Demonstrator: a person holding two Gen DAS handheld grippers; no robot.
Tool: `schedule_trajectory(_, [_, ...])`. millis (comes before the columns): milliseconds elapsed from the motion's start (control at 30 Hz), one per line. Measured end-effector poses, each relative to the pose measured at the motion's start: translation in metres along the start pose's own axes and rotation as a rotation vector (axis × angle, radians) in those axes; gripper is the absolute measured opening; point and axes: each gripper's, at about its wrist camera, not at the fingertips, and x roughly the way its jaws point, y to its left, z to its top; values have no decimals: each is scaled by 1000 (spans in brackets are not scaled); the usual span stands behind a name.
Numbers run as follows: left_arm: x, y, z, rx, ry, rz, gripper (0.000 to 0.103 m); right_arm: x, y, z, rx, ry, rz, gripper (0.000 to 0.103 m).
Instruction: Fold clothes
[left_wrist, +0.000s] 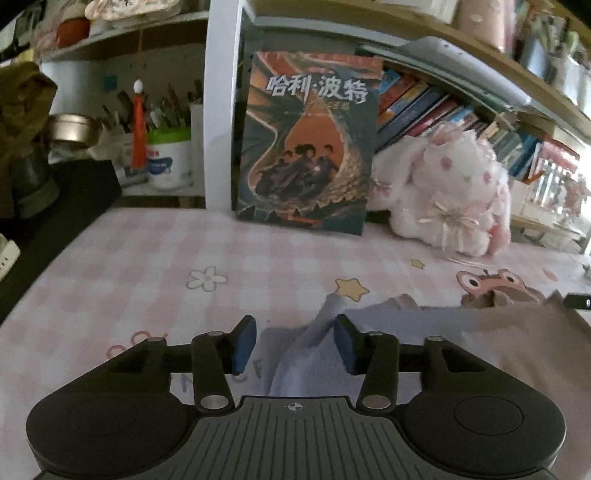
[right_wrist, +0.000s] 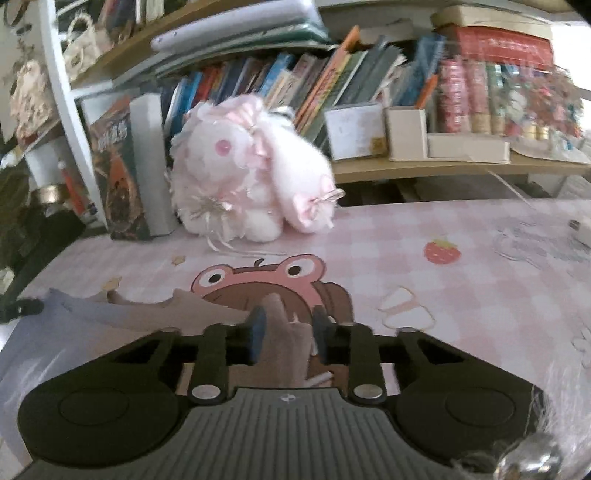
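On the far left of the desk, a pen pot (left_wrist: 168, 153) and a metal tin (left_wrist: 72, 129) tucked under the shelf. Further along, left gripper (left_wrist: 294, 341) low over the pink checked tablecloth (left_wrist: 147, 273), blue pads (left_wrist: 245, 343) spread apart, a raised fold of the lavender end of the garment (left_wrist: 303, 354) between them but not squeezed, lying against the right pad only. Behind that, a Harry Potter book (left_wrist: 308, 140) standing upright against the white shelf post, with a fluffy white-and-pink plush rabbit (left_wrist: 447, 188) just beside it. Stretching rightward across the cloth, that same garment (right_wrist: 122, 321), lavender fading to beige, draped flat between the two tools. Over on the beige end, right gripper (right_wrist: 289, 332) pinching a bunched ridge of fabric, pads pressed against it on both sides, directly above the printed pink frog (right_wrist: 258, 277). Beyond, a strawberry print (right_wrist: 442, 251), and leaning books (right_wrist: 332, 74) crowding the shelf behind.
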Motion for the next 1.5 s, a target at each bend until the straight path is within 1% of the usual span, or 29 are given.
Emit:
schedule_trajectory(33, [4, 5, 1, -32, 10, -7, 20, 5, 1, 2, -7, 10, -1, 5])
schedule_trajectory(67, [7, 10, 1, -66, 21, -15, 10, 7, 2, 3, -11, 16, -8, 4])
schedule_trajectory(100, [11, 16, 1, -100, 31, -23, 10, 9, 0, 3, -7, 12, -19, 1])
schedule_trajectory(167, [16, 32, -3, -192, 42, -50, 8, 11, -9, 2, 28, 9, -36, 0])
schedule_trajectory(200, [17, 37, -6, -221, 43, -57, 8, 13, -14, 1, 50, 15, -46, 0])
schedule_trajectory(233, [18, 41, -9, -250, 42, -66, 11, 17, -19, -1, 66, 37, -45, 1])
schedule_trajectory(267, [18, 45, -10, -274, 44, -74, 17, 21, -24, -5, 80, 56, -44, 1])
schedule_trajectory(300, [19, 48, -10, -296, 53, -74, 17, 22, -28, -8, 91, 55, -32, 0])
schedule_trajectory(367, [20, 55, -11, -343, 61, -100, 19, 19, -33, -11, 128, 47, -12, 0])
schedule_trajectory(400, [20, 58, -11, -367, 65, -114, 20, 18, -35, -10, 140, 46, -10, 0])
schedule_trajectory(467, [15, 60, -12, -379, 52, -109, 22, 11, -33, -10, 132, 28, -21, 1])
schedule_trajectory(567, [-1, 58, -12, -342, 4, -76, 22, -4, -30, -9, 121, -5, -21, 2])
schedule_trajectory(633, [-16, 54, -14, -312, -25, -78, 23, -18, -24, -10, 105, -29, -13, 2])
schedule_trajectory(700, [-31, 48, -18, -295, -49, -101, 29, -34, -16, -13, 75, -54, -1, 2])
schedule_trajectory(800, [-56, 36, -26, -257, -88, -138, 43, -54, -5, -19, 40, -86, 6, 2])
schedule_trajectory(833, [-64, 31, -29, -242, -102, -150, 50, -61, -2, -21, 30, -96, 8, 3])
schedule_trajectory(900, [-78, 20, -35, -193, -126, -166, 50, -74, 5, -24, 14, -110, 14, 9])
schedule_trajectory(967, [-90, 8, -41, -139, -138, -176, 50, -87, 11, -29, -9, -125, 19, 21])
schedule_trajectory(1000, [-96, 3, -45, -118, -141, -179, 51, -93, 15, -32, -20, -132, 22, 22])
schedule_trajectory(1033, [-101, -2, -49, -100, -139, -185, 51, -98, 17, -35, -30, -133, 25, 22])
schedule_trajectory(1100, [-110, -7, -57, -92, -130, -199, 57, -106, 22, -40, -44, -132, 32, 23])
schedule_trajectory(1167, [-117, -10, -65, -90, -119, -216, 61, -113, 26, -47, -52, -129, 38, 27])
schedule_trajectory(1300, [-129, -13, -83, -79, -82, -213, 64, -127, 33, -61, -67, -124, 45, 30])
schedule_trajectory(1400, [-134, -9, -96, -93, -45, -211, 66, -136, 38, -71, -87, -116, 58, 32])
schedule_trajectory(1467, [-139, -4, -104, -121, -22, -208, 67, -143, 42, -77, -106, -114, 64, 38])
schedule_trajectory(1500, [-140, -2, -107, -138, -14, -208, 68, -145, 43, -79, -113, -112, 63, 39])
